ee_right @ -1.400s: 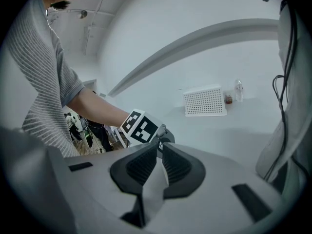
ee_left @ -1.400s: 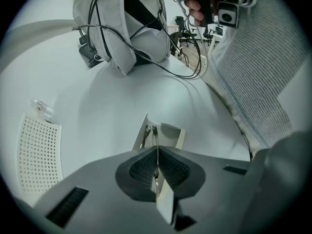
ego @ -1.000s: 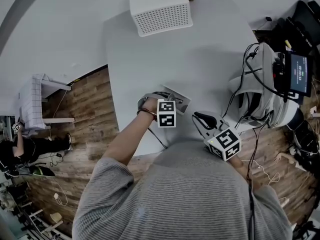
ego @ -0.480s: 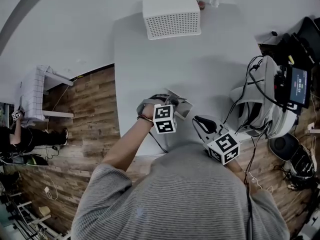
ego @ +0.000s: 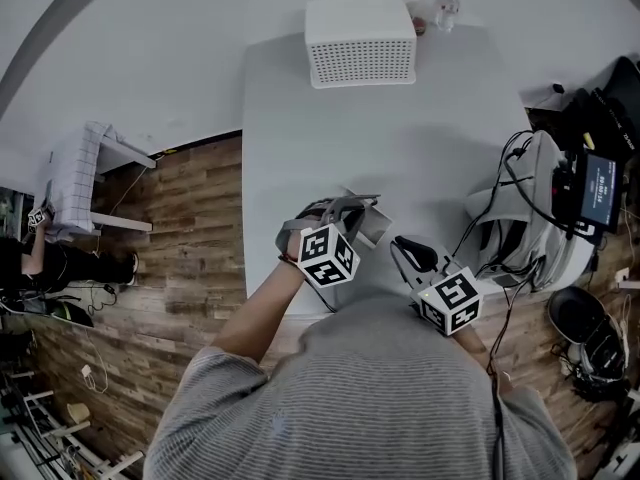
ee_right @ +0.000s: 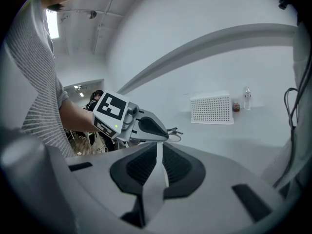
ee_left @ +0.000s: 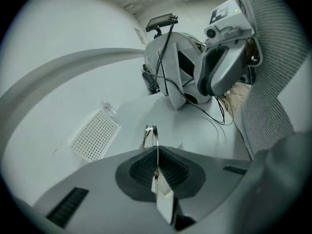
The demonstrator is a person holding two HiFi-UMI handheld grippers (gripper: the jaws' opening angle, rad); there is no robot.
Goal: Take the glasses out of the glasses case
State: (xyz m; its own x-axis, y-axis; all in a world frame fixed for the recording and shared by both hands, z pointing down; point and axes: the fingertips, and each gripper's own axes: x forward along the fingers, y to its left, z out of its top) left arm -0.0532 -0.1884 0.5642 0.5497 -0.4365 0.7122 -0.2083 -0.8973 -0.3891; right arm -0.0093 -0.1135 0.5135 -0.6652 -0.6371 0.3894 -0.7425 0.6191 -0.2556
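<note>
Seemingly mid-extraction: the left gripper (ee_left: 157,168), jaws tight on the wire-framed glasses (ee_left: 150,133), holds them over the table's (ego: 400,118) near edge. The right gripper (ee_right: 158,162) pinches the grey glasses case (ego: 370,226) alongside. Next, draw the glasses fully clear.

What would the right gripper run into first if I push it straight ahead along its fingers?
Most likely the left gripper, which holds the glasses right on that line. I can't judge how far off it is.

Left gripper (ee_left: 157,155) and right gripper (ee_right: 158,149) both tilt downward, fingers (ee_right: 140,167) clamped together.
</note>
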